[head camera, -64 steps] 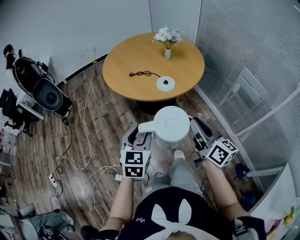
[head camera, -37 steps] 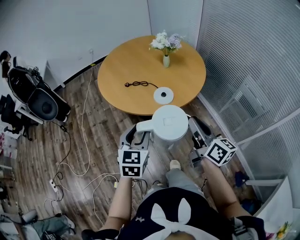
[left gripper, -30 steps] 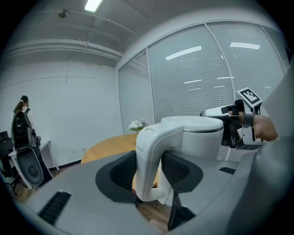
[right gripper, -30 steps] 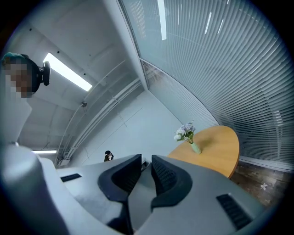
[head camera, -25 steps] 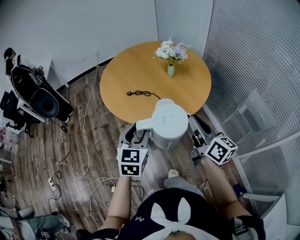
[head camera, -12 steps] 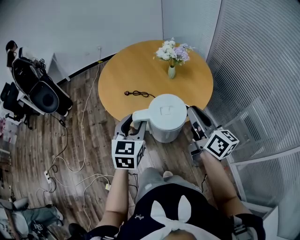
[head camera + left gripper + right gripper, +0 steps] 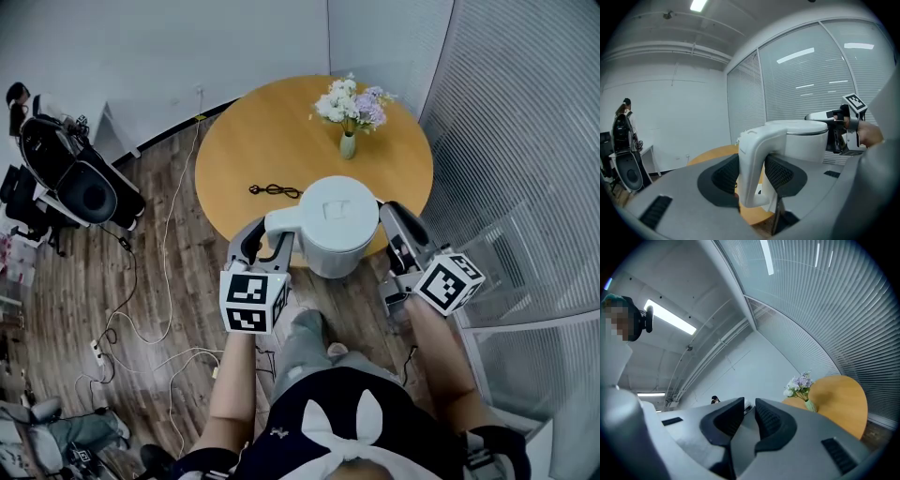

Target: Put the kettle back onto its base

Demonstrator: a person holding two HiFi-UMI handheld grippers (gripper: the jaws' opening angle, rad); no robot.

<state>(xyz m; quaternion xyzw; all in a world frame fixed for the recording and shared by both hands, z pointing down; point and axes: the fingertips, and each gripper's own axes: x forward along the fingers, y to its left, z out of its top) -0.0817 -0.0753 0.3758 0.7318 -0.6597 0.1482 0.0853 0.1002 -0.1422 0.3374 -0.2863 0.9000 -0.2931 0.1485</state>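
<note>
one claw (image 7: pixel 753 174), the left, clamps the kettle (image 7: pixel 336 225).

no legible words or numbers, only coded square patterns on the left marker cube (image 7: pixel 251 302) and right marker cube (image 7: pixel 450 283)

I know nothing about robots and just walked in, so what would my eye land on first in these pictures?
The white plastic kettle stands out most: it is held in the air by its handle, which the left gripper clamps, above the near edge of the round wooden table. Beyond it, a small vase of pale flowers stands towards the table's far side.
</note>
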